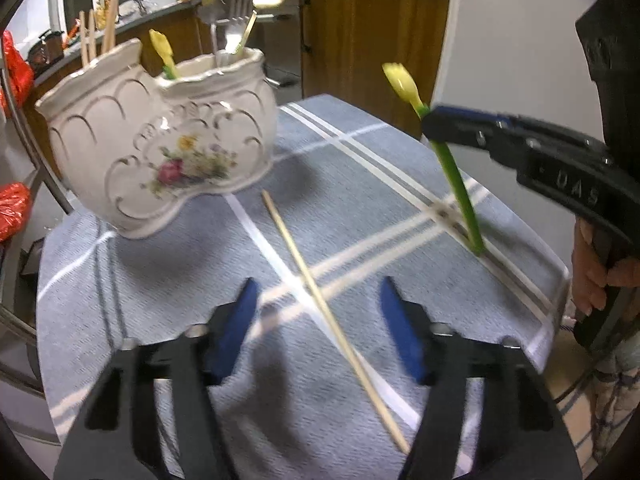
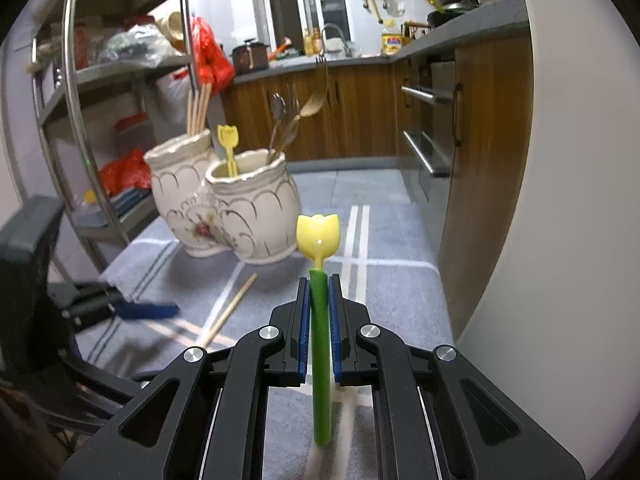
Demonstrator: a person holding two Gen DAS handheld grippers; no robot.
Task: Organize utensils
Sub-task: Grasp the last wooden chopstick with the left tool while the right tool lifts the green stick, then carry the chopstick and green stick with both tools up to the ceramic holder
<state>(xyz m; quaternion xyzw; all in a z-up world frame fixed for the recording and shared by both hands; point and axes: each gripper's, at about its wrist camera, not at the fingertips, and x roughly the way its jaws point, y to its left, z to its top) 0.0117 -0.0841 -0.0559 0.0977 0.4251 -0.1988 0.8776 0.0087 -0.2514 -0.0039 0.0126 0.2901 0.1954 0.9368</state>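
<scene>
The right gripper (image 2: 319, 320) is clamped tight on the green stem of a tulip-shaped fork (image 2: 319, 236), blue pads pressing both sides, the yellow head poking up above the fingertips. In the left wrist view the same fork stands nearly upright, its bottom end at or just above the tablecloth (image 1: 200, 280); I cannot tell which. It is well off to one side of the ceramic holder (image 1: 160, 140).

Over to the left gripper (image 1: 316, 320): its jaws stand partly open, one pad on either side of a single wooden chopstick (image 1: 320, 300) lying flat on the cloth. The pads are not touching it, so nothing is held there yet. The chopstick lies diagonally, its far tip pointing toward the foot of the holder and stopping near it.

Now the holder itself, a cream two-compartment pot with a floral print. One compartment already has wooden chopsticks (image 2: 198, 110) standing in it. The other carries metal spoons and forks (image 2: 292, 120) plus a second yellow tulip fork (image 2: 228, 144).

So most of the sorting looks done. By my reading, two pieces remain outside the holder: the tulip fork in the right gripper, which likely belongs beside its twin, and the lone chopstick, which should join the wooden ones once it is gripped.
</scene>
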